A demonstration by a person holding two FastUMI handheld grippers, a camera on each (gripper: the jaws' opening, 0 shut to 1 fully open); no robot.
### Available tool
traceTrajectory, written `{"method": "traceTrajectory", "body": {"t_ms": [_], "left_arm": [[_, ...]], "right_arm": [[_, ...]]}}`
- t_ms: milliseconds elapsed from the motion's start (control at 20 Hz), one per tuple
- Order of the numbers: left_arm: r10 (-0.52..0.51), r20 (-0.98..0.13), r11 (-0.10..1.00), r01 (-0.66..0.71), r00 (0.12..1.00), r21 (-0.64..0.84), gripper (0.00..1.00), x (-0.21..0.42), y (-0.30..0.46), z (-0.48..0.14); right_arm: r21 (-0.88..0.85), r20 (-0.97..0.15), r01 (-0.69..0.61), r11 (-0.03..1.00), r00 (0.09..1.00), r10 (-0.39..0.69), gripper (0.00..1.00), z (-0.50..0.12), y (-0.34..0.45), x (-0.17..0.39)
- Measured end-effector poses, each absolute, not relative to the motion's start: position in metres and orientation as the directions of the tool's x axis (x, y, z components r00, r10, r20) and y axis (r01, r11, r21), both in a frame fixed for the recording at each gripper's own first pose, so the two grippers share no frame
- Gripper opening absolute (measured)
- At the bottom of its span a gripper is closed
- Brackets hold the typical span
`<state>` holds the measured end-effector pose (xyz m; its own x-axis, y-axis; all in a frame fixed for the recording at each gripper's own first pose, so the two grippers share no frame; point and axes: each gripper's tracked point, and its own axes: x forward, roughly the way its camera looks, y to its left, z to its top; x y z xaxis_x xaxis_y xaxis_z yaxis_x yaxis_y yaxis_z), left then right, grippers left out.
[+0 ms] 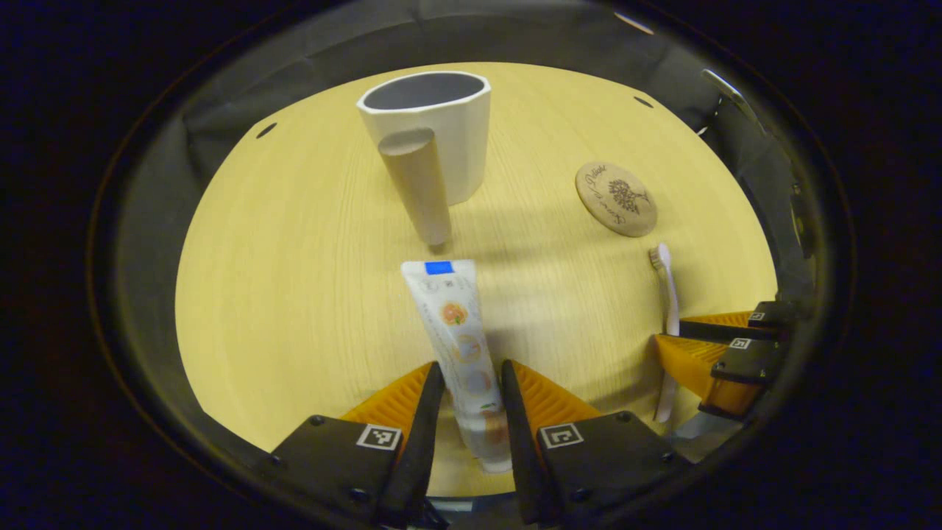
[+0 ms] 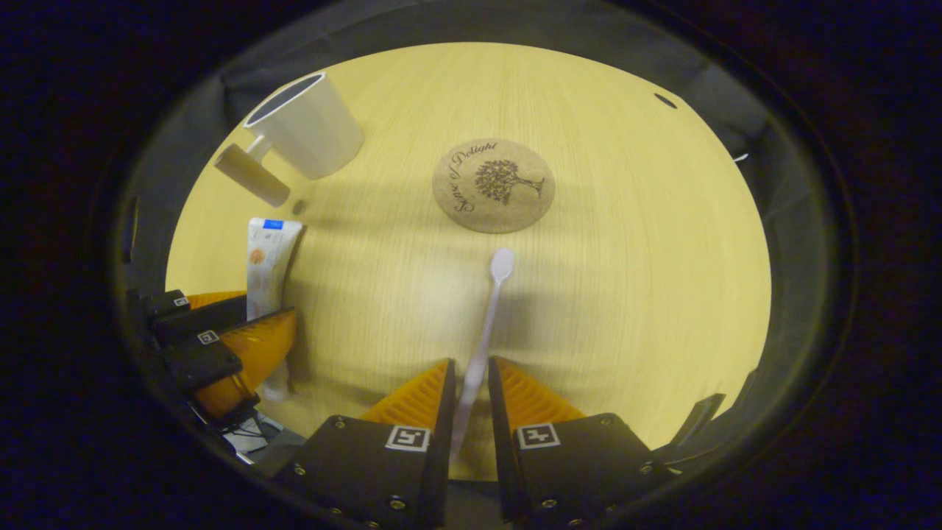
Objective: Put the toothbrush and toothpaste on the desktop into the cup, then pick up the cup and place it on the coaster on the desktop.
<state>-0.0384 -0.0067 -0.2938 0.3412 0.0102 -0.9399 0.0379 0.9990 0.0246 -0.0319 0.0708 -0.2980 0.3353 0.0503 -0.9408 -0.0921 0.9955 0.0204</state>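
A white toothpaste tube (image 1: 452, 309) lies on the wooden desktop (image 1: 294, 258) with its flat end toward the cup. My left gripper (image 1: 473, 368) is shut on the tube's cap half; the right gripper view shows this left gripper (image 2: 268, 305) around the tube (image 2: 265, 254). A white toothbrush (image 2: 494, 294) points its head at the cork coaster (image 2: 493, 185). My right gripper (image 2: 471, 364) is shut on its handle, as the left gripper view also shows, with the right gripper (image 1: 668, 331) across the toothbrush (image 1: 666, 280). The white cup (image 1: 449, 140) stands upright and empty, its beige handle (image 1: 419, 184) facing me.
The round coaster (image 1: 616, 199) lies flat to the right of the cup (image 2: 313, 132), a short way beyond the toothbrush head. Bare desktop (image 2: 625, 258) spreads around the objects, and the dark booth wall (image 1: 221, 118) closes it in behind.
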Motion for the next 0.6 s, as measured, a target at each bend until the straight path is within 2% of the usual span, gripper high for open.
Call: {"method": "traceTrajectory", "body": {"t_ms": [50, 100, 150, 200, 250, 300, 350, 400, 450, 600], "left_arm": [[0.015, -0.94, 0.999, 0.034, 0.341, 0.028, 0.48, -0.0379, -0.0054, -0.2935], [0.02, -0.938, 0.999, 0.024, 0.347, 0.03, 0.39, -0.037, -0.0046, -0.2936], [0.014, -0.937, 0.999, 0.032, 0.348, 0.027, 0.36, -0.0376, -0.0051, -0.2935], [0.015, -0.936, 0.999, 0.036, 0.352, 0.03, 0.36, -0.0375, -0.0047, -0.2931], [0.018, -0.932, 0.999, 0.028, 0.362, 0.03, 0.37, -0.0365, -0.0037, -0.2938], [0.014, -0.93, 0.999, 0.036, 0.368, 0.029, 0.29, -0.0367, -0.0044, -0.2922], [0.009, -0.928, 0.999, 0.045, 0.373, 0.027, 0.29, -0.0372, -0.0039, -0.2921], [0.011, -0.921, 0.999, 0.042, 0.39, 0.029, 0.29, -0.0356, -0.0039, -0.2903], [-0.004, -0.916, 0.999, 0.048, 0.401, 0.016, 0.24, -0.0356, -0.0071, -0.2908], [-0.017, -0.897, 0.999, 0.035, 0.442, -0.002, 0.23, -0.0331, -0.0059, -0.2878]], "right_arm": [[0.02, -0.941, -0.101, 0.995, 0.335, 0.053, 0.29, -0.2977, 0.0702, -0.0323], [0.014, -0.936, -0.111, 0.994, 0.349, 0.052, 0.29, -0.2962, 0.0687, -0.0318], [0.016, -0.933, -0.093, 0.996, 0.356, 0.048, 0.29, -0.295, 0.0701, -0.0318], [0.027, -0.936, -0.106, 0.994, 0.348, 0.062, 0.13, -0.2966, 0.0678, -0.0337], [0.033, -0.931, -0.111, 0.993, 0.358, 0.071, 0.15, -0.2967, 0.0685, -0.0309], [0.029, -0.93, -0.131, 0.991, 0.361, 0.075, 0.14, -0.2974, 0.0672, -0.032], [0.044, -0.918, -0.104, 0.994, 0.387, 0.081, 0.14, -0.3009, 0.0681, -0.0278], [0.051, -0.922, -0.117, 0.992, 0.377, 0.092, 0.06, -0.2972, 0.0682, -0.0312], [0.057, -0.915, -0.123, 0.991, 0.39, 0.101, 0.06, -0.298, 0.0683, -0.0287], [0.061, -0.901, -0.138, 0.989, 0.419, 0.114, 0.06, -0.2946, 0.0676, -0.0274]]}}
